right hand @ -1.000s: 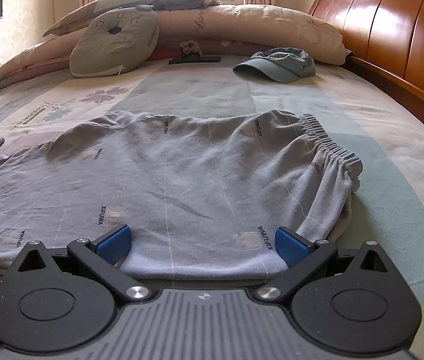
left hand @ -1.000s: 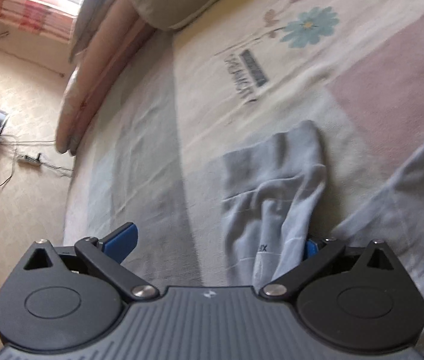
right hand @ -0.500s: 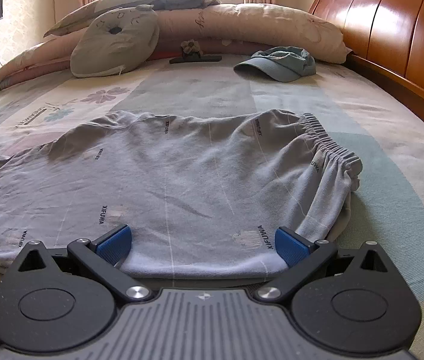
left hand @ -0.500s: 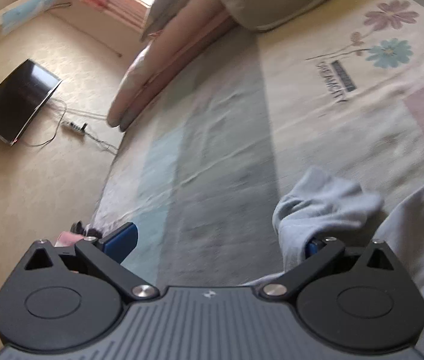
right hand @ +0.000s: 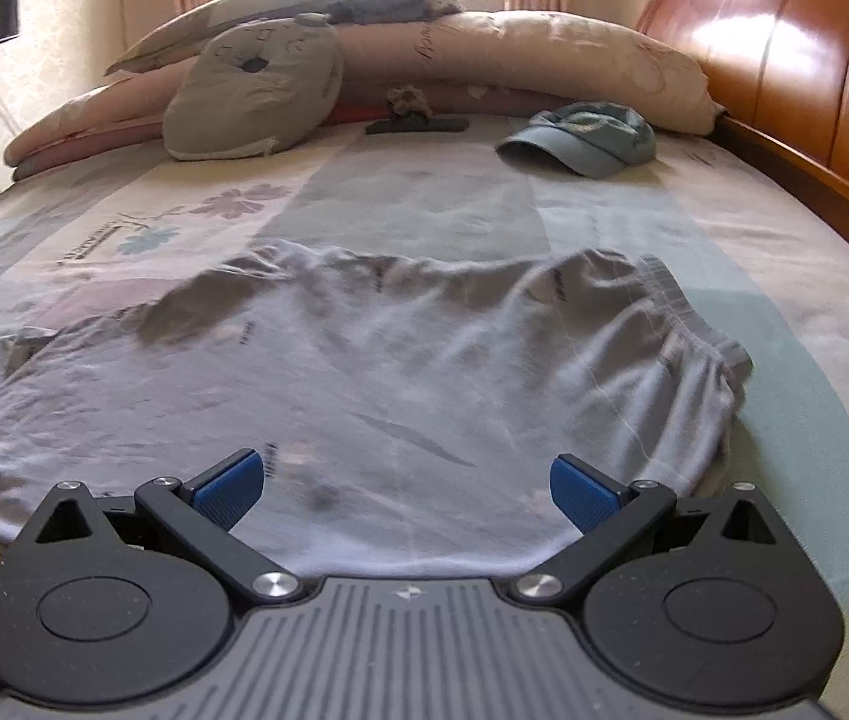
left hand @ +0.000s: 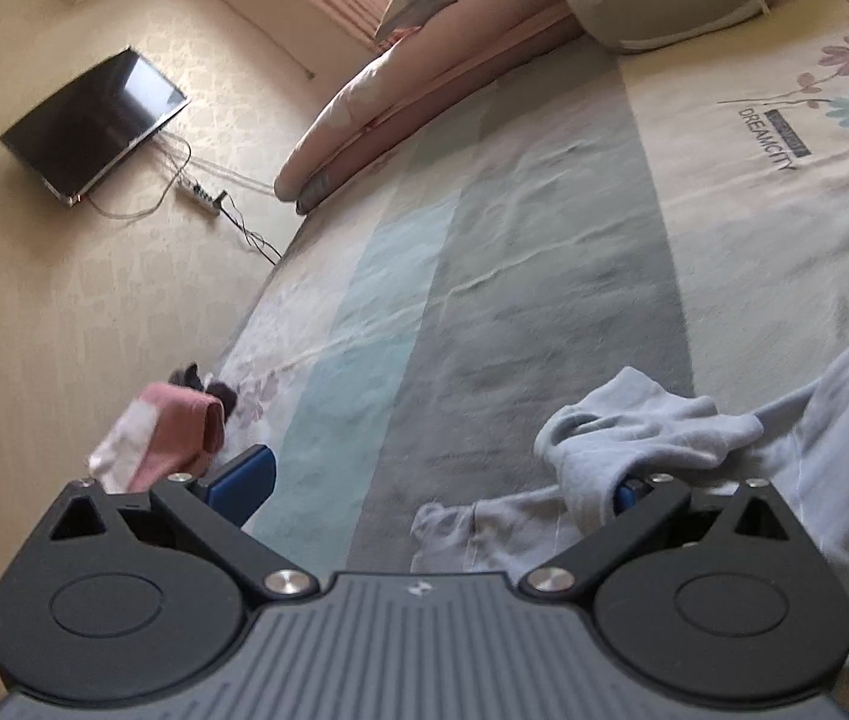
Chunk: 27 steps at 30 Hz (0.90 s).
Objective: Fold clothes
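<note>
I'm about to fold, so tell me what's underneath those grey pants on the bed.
Around the light grey pants only the patchwork floral bedspread shows, so they lie on it. Anything beneath the fabric itself is covered and cannot be seen.

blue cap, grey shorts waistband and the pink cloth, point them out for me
blue cap (right hand: pixel 589 141), right wrist view, on its crown
grey shorts waistband (right hand: pixel 694 324), right wrist view, on the gathered elastic edge
pink cloth (left hand: pixel 175 429), left wrist view, on its folded middle
</note>
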Each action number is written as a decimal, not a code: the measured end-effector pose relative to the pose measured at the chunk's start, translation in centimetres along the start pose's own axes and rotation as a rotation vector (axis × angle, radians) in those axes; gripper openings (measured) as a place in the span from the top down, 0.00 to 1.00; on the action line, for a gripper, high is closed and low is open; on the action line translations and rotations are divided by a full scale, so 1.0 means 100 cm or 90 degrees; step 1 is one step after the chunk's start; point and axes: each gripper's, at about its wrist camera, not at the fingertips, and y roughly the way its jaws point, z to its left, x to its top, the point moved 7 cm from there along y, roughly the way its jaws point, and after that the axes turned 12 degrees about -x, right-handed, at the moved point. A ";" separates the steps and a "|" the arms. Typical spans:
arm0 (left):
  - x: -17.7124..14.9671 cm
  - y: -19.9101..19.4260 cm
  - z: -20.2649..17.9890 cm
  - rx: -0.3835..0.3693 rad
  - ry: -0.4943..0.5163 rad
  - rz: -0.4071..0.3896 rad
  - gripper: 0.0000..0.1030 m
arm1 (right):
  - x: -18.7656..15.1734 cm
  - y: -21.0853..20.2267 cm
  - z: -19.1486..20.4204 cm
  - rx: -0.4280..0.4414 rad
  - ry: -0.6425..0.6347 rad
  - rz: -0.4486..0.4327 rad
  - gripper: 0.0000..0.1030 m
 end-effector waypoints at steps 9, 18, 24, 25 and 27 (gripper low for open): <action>-0.050 0.021 0.012 -0.065 -0.092 -0.021 0.00 | 0.019 -0.018 0.047 0.020 -0.076 -0.021 0.00; -0.083 0.031 0.015 -0.119 -0.128 -0.053 0.00 | 0.030 -0.026 0.103 0.039 -0.143 -0.021 0.00; -0.083 0.027 0.015 -0.152 -0.132 -0.081 0.01 | 0.032 -0.033 0.137 0.051 -0.184 -0.026 0.00; -0.079 0.023 0.013 -0.164 -0.119 -0.097 0.01 | 0.032 -0.035 0.143 0.053 -0.190 -0.028 0.00; -0.071 0.017 0.007 -0.183 -0.088 -0.120 0.01 | 0.034 -0.038 0.152 0.057 -0.198 -0.033 0.00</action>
